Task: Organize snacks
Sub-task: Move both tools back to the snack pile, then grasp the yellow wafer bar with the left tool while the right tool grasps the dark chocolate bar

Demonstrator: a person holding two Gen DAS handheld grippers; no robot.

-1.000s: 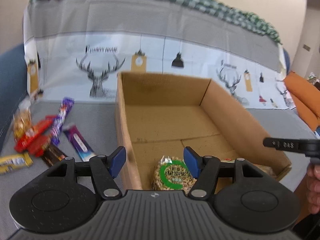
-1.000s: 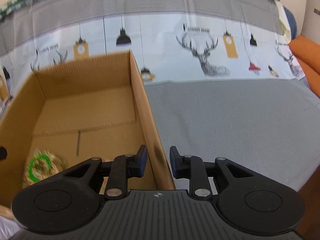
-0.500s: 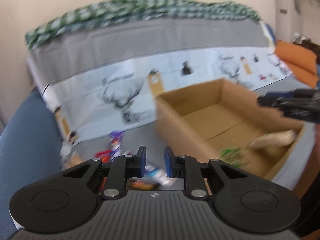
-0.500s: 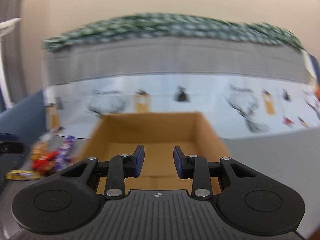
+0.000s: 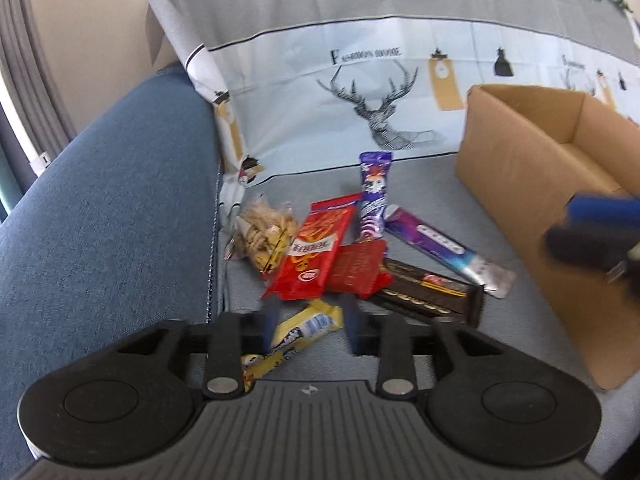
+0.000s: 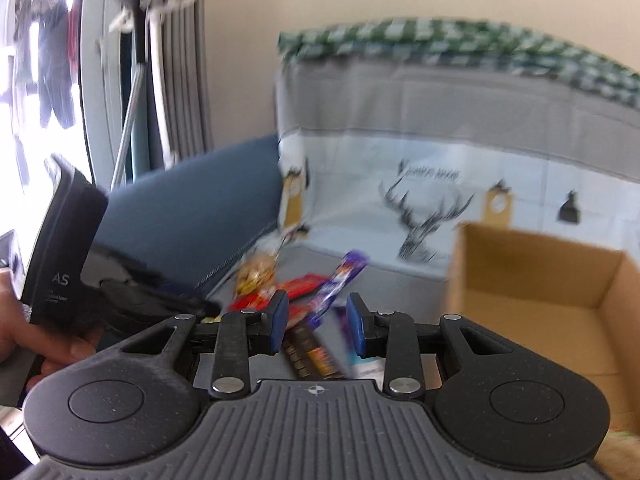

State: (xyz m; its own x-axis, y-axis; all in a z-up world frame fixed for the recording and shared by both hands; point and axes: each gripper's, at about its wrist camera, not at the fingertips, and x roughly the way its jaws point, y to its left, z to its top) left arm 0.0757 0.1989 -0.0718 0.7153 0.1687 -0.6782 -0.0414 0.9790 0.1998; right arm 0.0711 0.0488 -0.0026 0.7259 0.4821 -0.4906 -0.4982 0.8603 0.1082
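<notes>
Low in the left wrist frame, the left hand-held gripper hovers part-open, empty, over a yellow wrapped snack bar. The right hand-held gripper, also part-open and empty, points toward the blurred snack pile at frame centre, with the open brown cardboard box at right.

Grey sofa seat, snack packets, cardboard box

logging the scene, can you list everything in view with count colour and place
box: 1, brown cardboard, right of the snacks
red packs: 2, red, middle of pile
purple bars: 2, purple, pile's back and right
dark bar: 1, dark brown, pile's front right
yellow bar: 1, yellow, between left gripper's fingers
clear bag: 1, tan contents, pile's left
armrest: 1, blue, left
cover: 1, grey-white deer print, under and behind
left gripper: 1, black, open over yellow bar
right gripper: 1, black, open
</notes>
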